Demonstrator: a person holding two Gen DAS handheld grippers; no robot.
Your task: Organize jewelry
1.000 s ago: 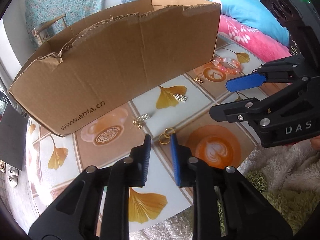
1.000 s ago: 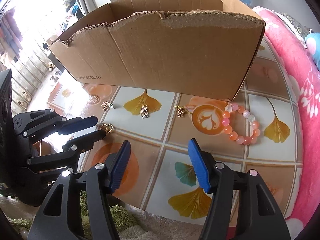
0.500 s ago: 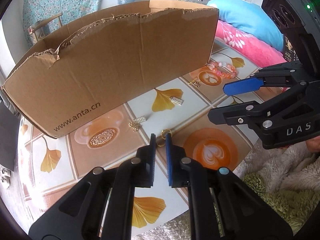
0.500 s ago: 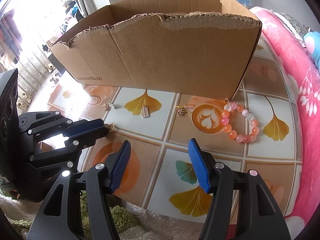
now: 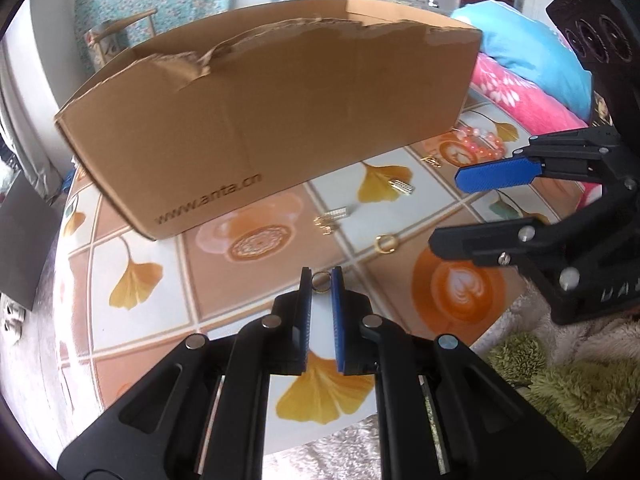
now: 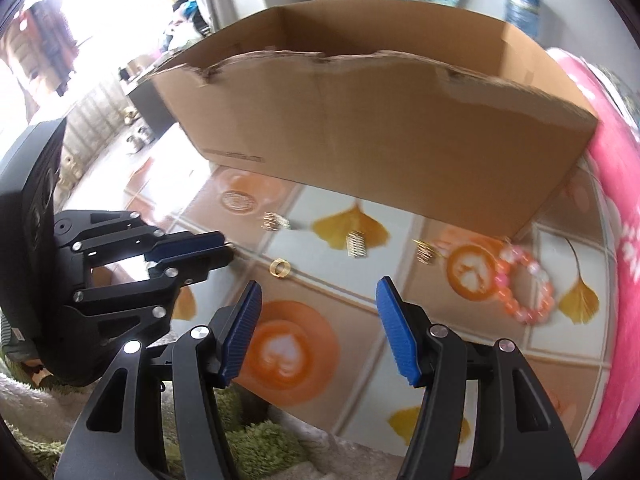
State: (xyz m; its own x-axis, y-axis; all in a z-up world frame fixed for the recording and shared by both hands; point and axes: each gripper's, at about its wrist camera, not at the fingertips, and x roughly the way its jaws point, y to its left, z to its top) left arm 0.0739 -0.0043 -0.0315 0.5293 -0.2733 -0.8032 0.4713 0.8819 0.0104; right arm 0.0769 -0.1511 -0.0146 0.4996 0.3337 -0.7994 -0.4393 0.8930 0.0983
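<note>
From your left wrist camera, your left gripper (image 5: 321, 280) is clamped on a small gold ring (image 5: 320, 282), pinched between the blue pads at their tips, above the patterned tabletop (image 5: 248, 296). A second gold ring (image 5: 385, 243) lies on the table just beyond, near a gold clip (image 5: 333, 216) and a crystal bar charm (image 5: 402, 187). Behind them stands the cardboard box (image 5: 280, 120), open at the top with a torn front rim; its inside is hidden from this angle. A pink bead bracelet (image 5: 478, 146) lies near the box's right corner. Your right gripper (image 5: 472, 208) reaches in from the right.

From your right wrist camera, your right gripper (image 6: 318, 332) is closing its jaws with nothing between them, only tabletop below. The loose ring (image 6: 280, 268) lies ahead to the left, the bead bracelet (image 6: 524, 284) to the right. You see the box's (image 6: 380, 128) far inner wall, but its floor and contents stay hidden.
</note>
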